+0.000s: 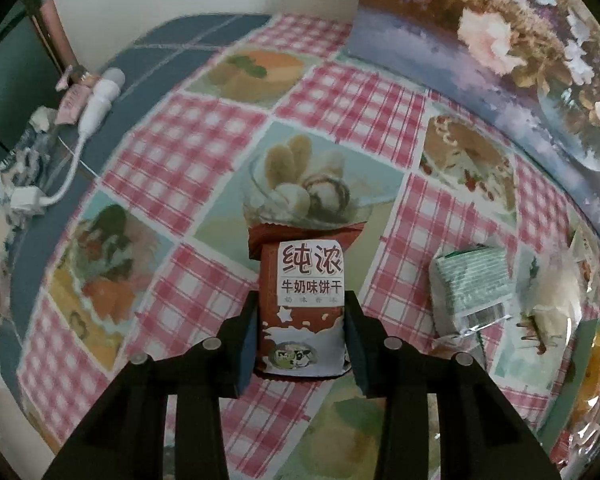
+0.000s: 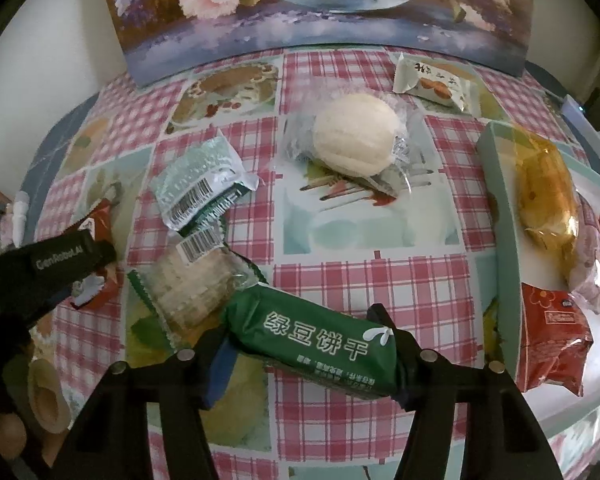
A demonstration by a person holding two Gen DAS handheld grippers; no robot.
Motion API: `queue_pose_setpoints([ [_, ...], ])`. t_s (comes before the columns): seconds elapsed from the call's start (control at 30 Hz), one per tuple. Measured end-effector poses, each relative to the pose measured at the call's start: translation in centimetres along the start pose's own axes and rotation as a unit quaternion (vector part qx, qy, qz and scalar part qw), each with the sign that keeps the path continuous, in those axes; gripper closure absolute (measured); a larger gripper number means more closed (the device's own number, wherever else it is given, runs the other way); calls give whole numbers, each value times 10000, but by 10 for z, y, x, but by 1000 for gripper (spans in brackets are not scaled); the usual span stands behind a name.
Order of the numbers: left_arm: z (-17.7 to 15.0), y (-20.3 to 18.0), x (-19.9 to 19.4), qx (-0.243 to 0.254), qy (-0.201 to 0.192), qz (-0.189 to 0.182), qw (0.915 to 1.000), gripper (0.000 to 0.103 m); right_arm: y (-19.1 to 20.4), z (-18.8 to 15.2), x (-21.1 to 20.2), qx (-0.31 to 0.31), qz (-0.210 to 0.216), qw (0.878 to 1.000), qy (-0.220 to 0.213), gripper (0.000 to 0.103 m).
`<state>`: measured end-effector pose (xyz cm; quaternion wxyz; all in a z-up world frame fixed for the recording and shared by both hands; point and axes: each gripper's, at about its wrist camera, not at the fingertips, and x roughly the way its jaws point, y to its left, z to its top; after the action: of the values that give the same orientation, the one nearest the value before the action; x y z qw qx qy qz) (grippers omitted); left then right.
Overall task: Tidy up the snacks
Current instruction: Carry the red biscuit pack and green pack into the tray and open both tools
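My left gripper (image 1: 303, 300) is shut on a red milk-biscuit packet (image 1: 306, 280), its pads pressing on the packet's two long sides above the checked tablecloth (image 1: 340, 92). In the right wrist view one of its fingers (image 2: 72, 258) shows at the left edge, with the same red packet (image 2: 100, 222) partly hidden behind it. My right gripper (image 2: 300, 326) grips a dark green mung-bean biscuit packet (image 2: 320, 336) lengthwise, a pad against each end. A teal-rimmed white tray (image 2: 496, 184) at the right holds an orange-wrapped bread (image 2: 548, 196) and a red packet (image 2: 552, 340).
Loose on the cloth lie a white bun in clear wrap (image 2: 356, 136), a pale green packet with a barcode (image 2: 200, 180), a clear cracker packet (image 2: 196, 280) and a beige packet (image 2: 432, 80). A flower painting (image 2: 320, 8) stands at the back. A white corded device (image 1: 100, 100) lies far left.
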<state>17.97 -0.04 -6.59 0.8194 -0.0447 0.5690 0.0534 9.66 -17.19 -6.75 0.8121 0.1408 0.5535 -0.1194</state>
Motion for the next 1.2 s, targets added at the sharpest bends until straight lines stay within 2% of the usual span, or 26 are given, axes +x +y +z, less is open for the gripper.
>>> queue_pose_setpoints([
  [0.3,1,-14,-72,153,-573,-192,9981,62,-21,9,-47,244,170,9987,-421,39],
  [0.53,-7,-48,-113,310,-794,-524,9950,62,-52,14,-75,641,105,9957,-655,39],
  [0.83,-38,-106,-151,758,-985,-881,9883,62,-126,15,-117,1303,-342,9847,-1105,39],
  [1.0,-63,-142,-165,1287,-1100,-958,9809,62,-177,10,-136,1823,-486,9743,-1228,38],
  [1.2,-91,-178,-172,1821,-1053,-1204,9702,62,-224,0,-149,2249,-710,9629,-1308,38],
])
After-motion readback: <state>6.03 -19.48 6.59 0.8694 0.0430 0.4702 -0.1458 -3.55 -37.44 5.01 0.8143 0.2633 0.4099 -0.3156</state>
